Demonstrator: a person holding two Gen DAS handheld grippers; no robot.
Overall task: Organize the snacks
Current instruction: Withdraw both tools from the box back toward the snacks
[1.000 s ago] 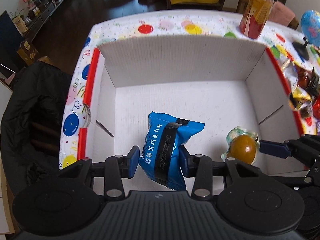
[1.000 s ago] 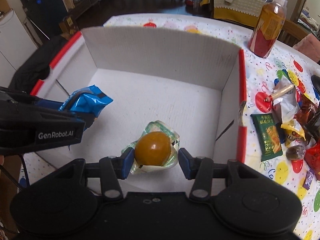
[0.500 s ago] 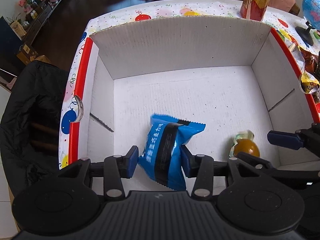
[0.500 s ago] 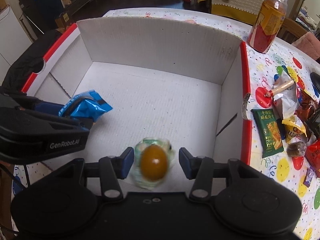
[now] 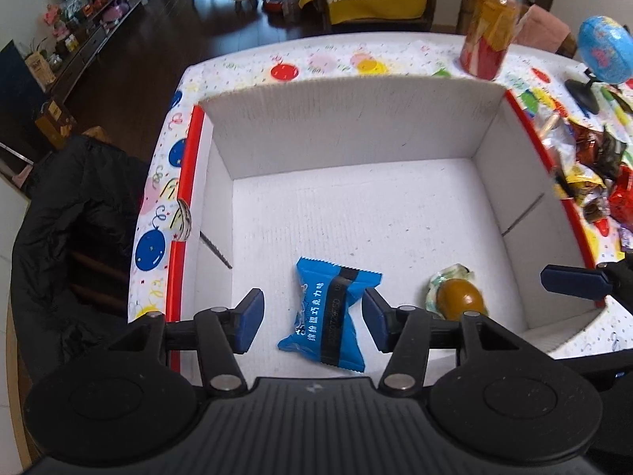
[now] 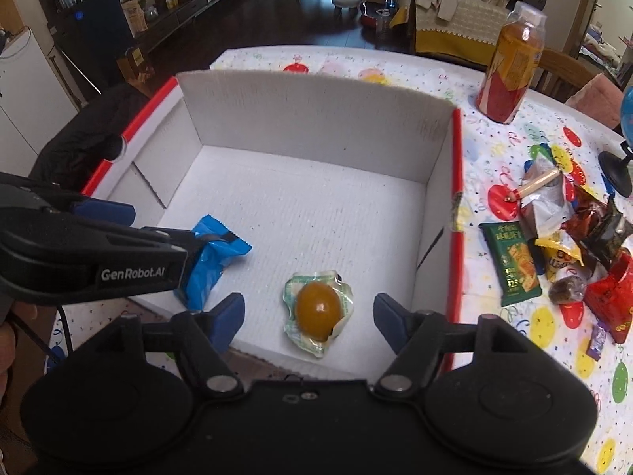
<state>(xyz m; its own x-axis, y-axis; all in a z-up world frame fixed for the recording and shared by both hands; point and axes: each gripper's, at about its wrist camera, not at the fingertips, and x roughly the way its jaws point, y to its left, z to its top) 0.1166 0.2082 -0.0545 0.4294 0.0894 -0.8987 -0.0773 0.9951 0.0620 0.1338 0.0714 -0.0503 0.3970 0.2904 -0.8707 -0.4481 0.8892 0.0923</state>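
Left wrist view: left gripper (image 5: 311, 318) over near edge of white cardboard box (image 5: 348, 134), jaws opening, pads clear of the blue snack packet (image 5: 330, 316) lying between them on the box floor. Nothing gripped. Packet flat, near-left part of floor. Brown egg in clear wrapper (image 5: 455, 297) on floor to its right, near side. One blue pad of right gripper (image 5: 573, 281) visible at right edge, above right wall; own opening not readable from here. Orange drink bottle (image 5: 490, 39) upright on balloon-print tablecloth (image 5: 316, 63) beyond far wall. Globe (image 5: 605, 55) far right. Heap of loose snack packs (image 5: 593, 174) right of box.

Right wrist view: right gripper (image 6: 308, 318) jaws opening, wide apart, egg (image 6: 318, 308) on box floor between them, touching neither pad. Nothing held. Left gripper (image 6: 158, 237) at left, above blue packet (image 6: 213, 261). Green packet (image 6: 514, 261) and other snacks on cloth right of box (image 6: 316, 118). Bottle (image 6: 510, 67) far right.
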